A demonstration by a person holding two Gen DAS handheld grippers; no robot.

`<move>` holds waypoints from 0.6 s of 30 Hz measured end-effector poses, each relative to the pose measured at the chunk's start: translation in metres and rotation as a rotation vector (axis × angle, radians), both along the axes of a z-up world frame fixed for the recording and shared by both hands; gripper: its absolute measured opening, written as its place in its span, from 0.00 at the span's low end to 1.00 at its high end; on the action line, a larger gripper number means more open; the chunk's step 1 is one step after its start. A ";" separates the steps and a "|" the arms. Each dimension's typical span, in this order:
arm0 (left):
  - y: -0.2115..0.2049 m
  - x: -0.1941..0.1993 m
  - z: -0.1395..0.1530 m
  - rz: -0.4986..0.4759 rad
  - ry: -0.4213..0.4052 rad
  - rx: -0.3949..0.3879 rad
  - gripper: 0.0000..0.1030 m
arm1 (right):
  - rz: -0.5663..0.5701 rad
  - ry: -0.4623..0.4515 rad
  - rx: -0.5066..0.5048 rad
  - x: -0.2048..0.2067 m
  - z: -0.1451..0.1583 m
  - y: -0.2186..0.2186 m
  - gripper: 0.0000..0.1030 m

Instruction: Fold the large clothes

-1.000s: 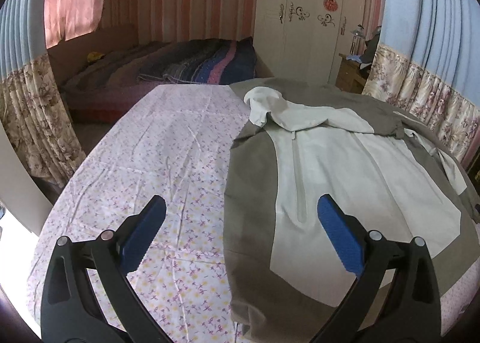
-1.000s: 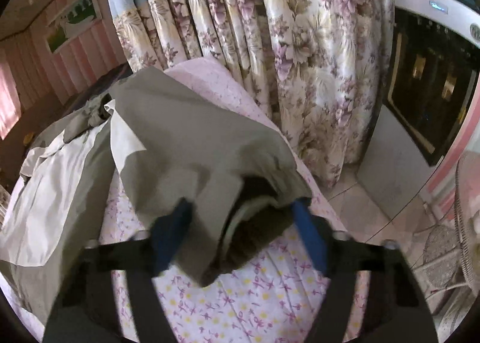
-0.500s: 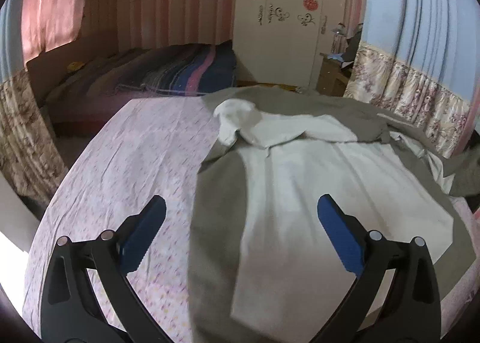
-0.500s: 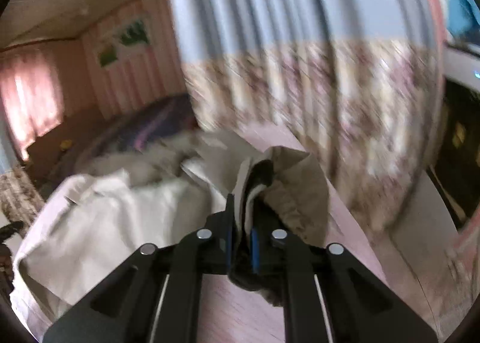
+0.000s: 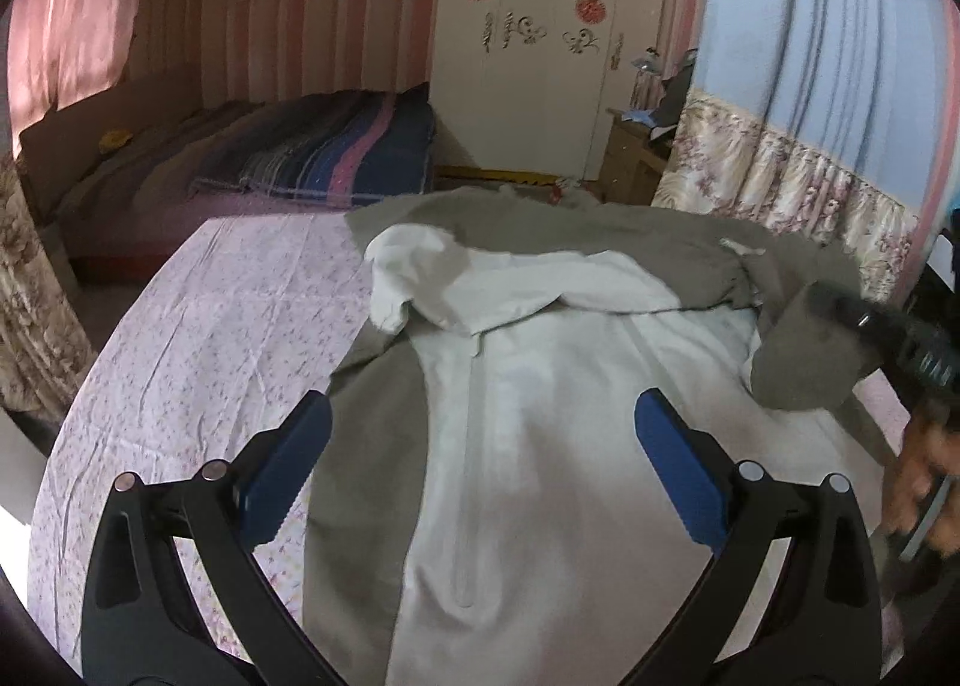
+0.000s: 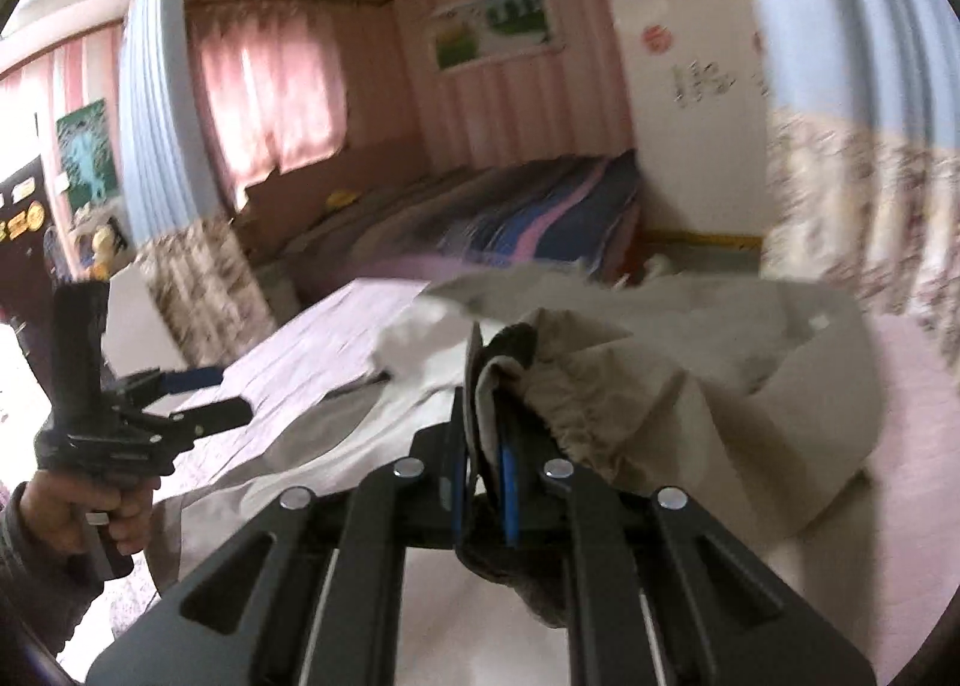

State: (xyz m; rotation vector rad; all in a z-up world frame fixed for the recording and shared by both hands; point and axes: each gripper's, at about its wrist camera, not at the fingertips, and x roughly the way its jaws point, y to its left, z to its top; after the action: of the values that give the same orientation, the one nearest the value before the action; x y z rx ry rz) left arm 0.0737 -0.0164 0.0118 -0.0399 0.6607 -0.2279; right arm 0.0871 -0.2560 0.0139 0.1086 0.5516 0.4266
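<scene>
I find the jacket (image 5: 540,446) spread across the bed sheet (image 5: 198,338), cream lining upward with olive-grey panels along its edges and the hood (image 5: 432,278) bunched at the far end. It occupies the right part of the sheet as my left wrist camera sees it; the floral-print sheet lies bare to the left.

My left gripper (image 5: 483,467) hangs above the near part of the jacket, blue pads spread wide, nothing between them. From the right wrist view it appears at the left margin, gripped by a hand (image 6: 90,512) in a dark sleeve.

My right gripper (image 6: 486,482) has just been closing and its jaws are now pinched tight on the sleeve cuff (image 6: 540,386), the gathered olive fabric standing up between the pads. The sleeve (image 6: 750,386) trails off to the right of the cuff, lifted clear of the sheet. The left wrist camera shows this same gripper at the right edge, blurred, with the olive sleeve end hanging from it over the jacket's right side.

Beyond the sheet stand a striped blanket (image 5: 336,152), a white wardrobe (image 5: 540,56) and floral curtains (image 5: 780,194).
</scene>
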 end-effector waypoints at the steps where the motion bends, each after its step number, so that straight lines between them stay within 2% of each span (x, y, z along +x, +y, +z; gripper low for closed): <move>1: 0.003 0.001 -0.003 0.011 0.011 0.000 0.97 | 0.003 0.015 -0.009 0.004 -0.007 0.009 0.13; 3: 0.006 0.002 -0.009 0.021 0.028 0.005 0.97 | 0.018 0.011 -0.016 0.000 -0.011 0.017 0.46; 4: 0.007 0.001 -0.010 0.024 0.030 0.009 0.97 | 0.022 -0.020 -0.005 -0.005 -0.008 0.016 0.76; 5: 0.007 0.001 -0.012 0.025 0.031 0.013 0.97 | 0.012 -0.045 0.000 -0.007 -0.005 0.013 0.85; 9: 0.002 -0.001 -0.014 0.017 0.042 0.015 0.97 | -0.067 -0.129 -0.019 -0.034 0.010 -0.013 0.86; 12: -0.013 -0.004 -0.010 -0.018 0.037 0.013 0.97 | -0.121 -0.157 -0.004 -0.054 0.020 -0.038 0.88; 16: -0.042 -0.009 -0.006 -0.090 0.028 0.011 0.97 | -0.203 -0.156 0.000 -0.065 0.024 -0.072 0.91; 18: -0.058 -0.011 -0.005 -0.135 0.036 -0.014 0.97 | -0.247 -0.139 0.014 -0.069 0.020 -0.094 0.91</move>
State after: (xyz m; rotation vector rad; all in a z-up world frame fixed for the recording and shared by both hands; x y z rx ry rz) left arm 0.0622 -0.0747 0.0070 -0.0130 0.6986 -0.3621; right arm 0.0184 -0.3496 0.0343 0.1577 0.3920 0.1960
